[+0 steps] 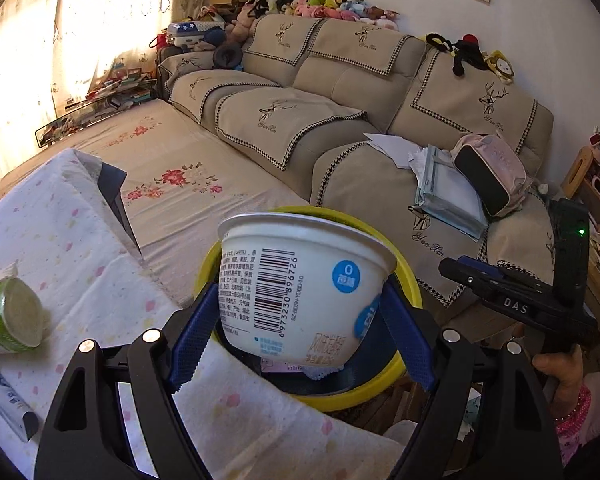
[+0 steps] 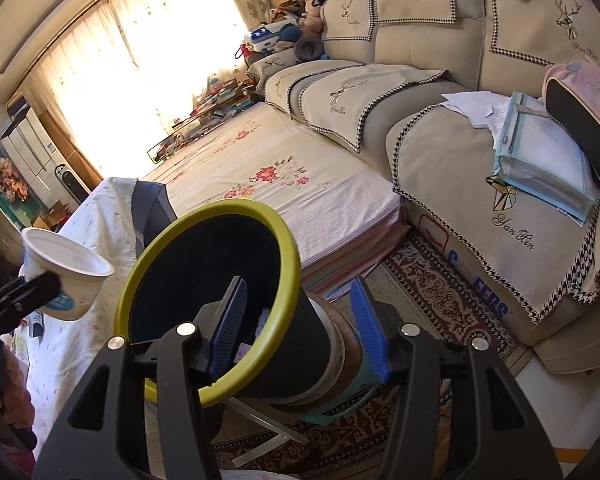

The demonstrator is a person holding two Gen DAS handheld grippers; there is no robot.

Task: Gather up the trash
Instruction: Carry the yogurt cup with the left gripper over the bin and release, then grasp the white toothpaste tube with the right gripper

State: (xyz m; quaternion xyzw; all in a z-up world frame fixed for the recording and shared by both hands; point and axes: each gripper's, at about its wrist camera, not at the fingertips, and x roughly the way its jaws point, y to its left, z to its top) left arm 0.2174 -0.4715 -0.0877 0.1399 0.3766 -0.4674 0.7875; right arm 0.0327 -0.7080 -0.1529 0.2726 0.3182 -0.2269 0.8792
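At lower centre, barcoded white cup (image 1: pixel 300 288) being gripped by left gripper (image 1: pixel 300 332) over yellow-rimmed bin (image 2: pixel 208 304), bin wall being straddled by right gripper (image 2: pixel 300 328), grip unclear, "DAS" readable on it from the left view only.

**Two wrist views, tilted down toward the sofa**

The left view looks down past the cup (image 1: pixel 300 288) to the bin (image 1: pixel 412 292), close. The right view sits close over the bin (image 2: pixel 208 280). Both share bin, cup (image 2: pixel 66 276), table (image 1: pixel 60 216), sofa (image 1: pixel 340 80).

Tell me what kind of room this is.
Most likely a home living room: a beige sectional sofa with deer-embroidered covers, plush toys along its back, and a curtained window.
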